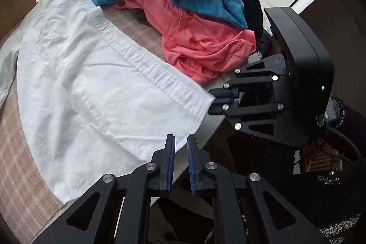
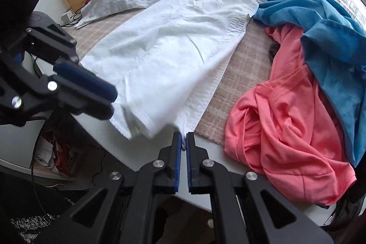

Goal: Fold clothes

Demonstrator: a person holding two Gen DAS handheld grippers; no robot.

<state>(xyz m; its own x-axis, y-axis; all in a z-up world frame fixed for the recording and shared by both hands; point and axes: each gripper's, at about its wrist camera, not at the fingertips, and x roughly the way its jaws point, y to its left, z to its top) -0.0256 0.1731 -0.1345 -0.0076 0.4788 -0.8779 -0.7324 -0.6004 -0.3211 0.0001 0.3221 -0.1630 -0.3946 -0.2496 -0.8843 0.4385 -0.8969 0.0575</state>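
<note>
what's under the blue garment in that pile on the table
The blue garment lies on top of a pink garment, which spreads out toward the table edge. A dark garment shows behind them. Anything deeper in the pile is covered.

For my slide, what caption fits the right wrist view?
Right hand-held gripper pinches the rumpled white cotton shirt's hem.

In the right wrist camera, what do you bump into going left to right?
Left gripper → white shirt → checked mat → pink garment → blue garment.
</note>
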